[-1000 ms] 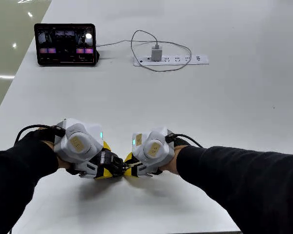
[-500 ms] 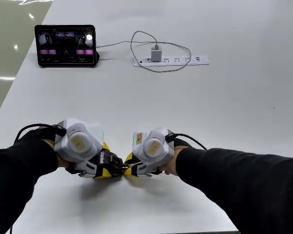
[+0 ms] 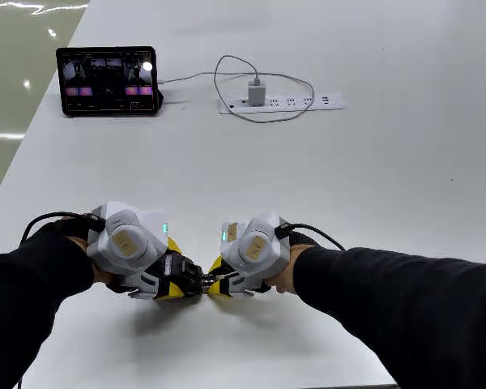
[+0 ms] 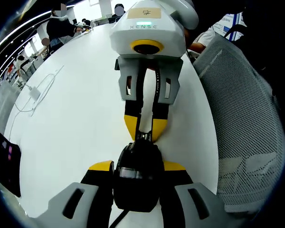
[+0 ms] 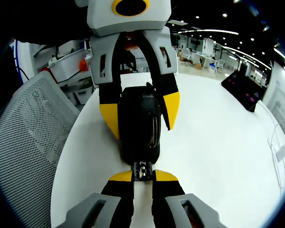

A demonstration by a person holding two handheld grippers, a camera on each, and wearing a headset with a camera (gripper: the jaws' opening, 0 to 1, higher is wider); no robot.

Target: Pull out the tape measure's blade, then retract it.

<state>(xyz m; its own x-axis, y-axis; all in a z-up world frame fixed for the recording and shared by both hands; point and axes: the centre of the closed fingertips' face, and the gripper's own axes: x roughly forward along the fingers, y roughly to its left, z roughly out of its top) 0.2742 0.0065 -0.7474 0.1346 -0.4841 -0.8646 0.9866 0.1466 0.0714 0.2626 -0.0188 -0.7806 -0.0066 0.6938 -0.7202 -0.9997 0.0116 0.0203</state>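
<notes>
Currently the two grippers meet tip to tip at the near edge of the white workbench (image 3: 324,186). The left gripper (image 3: 176,281) has its jaws clamped around the black tape measure (image 4: 135,183) case. The right gripper (image 3: 217,284) has its yellow-tipped jaws pinched nearly closed on the blade (image 5: 142,169) end, with only a short stub drawn out. A tablet (image 3: 108,80) and a power strip (image 3: 283,102) lie far across the bench.

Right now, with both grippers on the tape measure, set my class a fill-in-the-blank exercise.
The left gripper is shut on the tape measure, whose case is ____. The right gripper pinches the tip of its ____. In the head view, the tablet stands to the ____ of the power strip.
Missing words: black, blade, left.
</notes>
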